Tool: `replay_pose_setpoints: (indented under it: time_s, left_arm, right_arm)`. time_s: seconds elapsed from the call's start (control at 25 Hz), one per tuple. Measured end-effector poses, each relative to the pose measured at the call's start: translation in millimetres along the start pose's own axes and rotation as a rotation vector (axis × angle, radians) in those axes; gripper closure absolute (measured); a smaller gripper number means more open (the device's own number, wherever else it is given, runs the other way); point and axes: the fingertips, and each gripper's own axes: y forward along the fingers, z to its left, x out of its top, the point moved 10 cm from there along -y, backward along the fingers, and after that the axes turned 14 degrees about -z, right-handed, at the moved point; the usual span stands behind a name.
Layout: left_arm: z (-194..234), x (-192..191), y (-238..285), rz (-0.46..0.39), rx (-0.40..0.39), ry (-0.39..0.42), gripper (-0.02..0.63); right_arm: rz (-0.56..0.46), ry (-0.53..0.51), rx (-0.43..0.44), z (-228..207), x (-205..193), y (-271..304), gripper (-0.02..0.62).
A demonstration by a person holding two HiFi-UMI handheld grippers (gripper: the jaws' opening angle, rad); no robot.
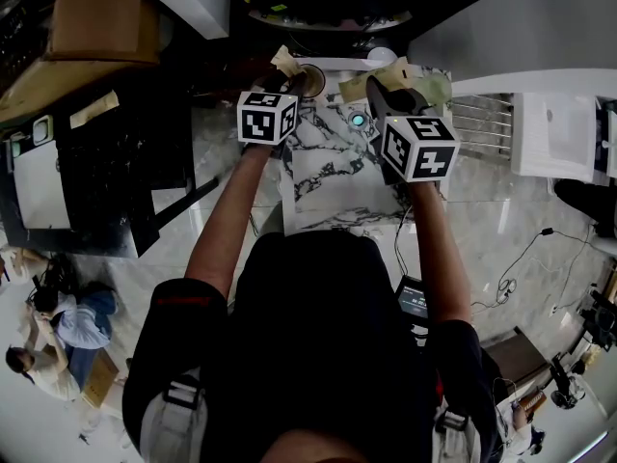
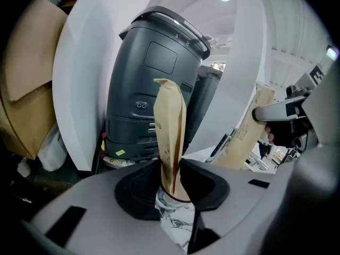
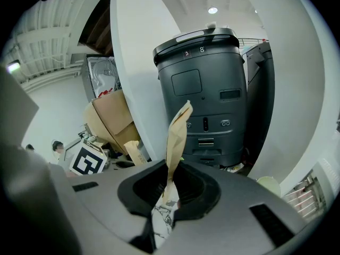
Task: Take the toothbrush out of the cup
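Observation:
In the left gripper view a toothbrush in a brown paper wrapper (image 2: 170, 137) stands upright in a cup whose brown rim (image 2: 178, 196) shows just below the jaws. My left gripper (image 2: 171, 179) has its jaws against both sides of the wrapper. In the head view it (image 1: 295, 85) reaches over the cup (image 1: 311, 79) at the marble table's far edge. My right gripper (image 3: 169, 187) is shut on a second paper-wrapped toothbrush (image 3: 178, 137), held edge-on above the marble. In the head view the right gripper (image 1: 378, 93) sits to the right of the cup.
The small marble table (image 1: 318, 177) carries a round blue-lit object (image 1: 358, 121). A tall dark grey machine (image 2: 154, 89) (image 3: 212, 89) and a curved white wall stand behind it. Cardboard boxes (image 1: 96, 13) lie at far left. People sit on the floor (image 1: 58, 336); cables (image 1: 511, 278) trail at right.

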Motion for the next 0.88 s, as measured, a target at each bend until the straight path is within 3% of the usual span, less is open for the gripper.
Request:
replay_pose_setpoints:
  time_s: [0.88]
  left_arm:
    - [-10, 15, -15, -0.058, 0.013, 0.095, 0.558]
  right_arm:
    - [-0.015, 0.019, 0.009, -5, 2, -6, 0.543]
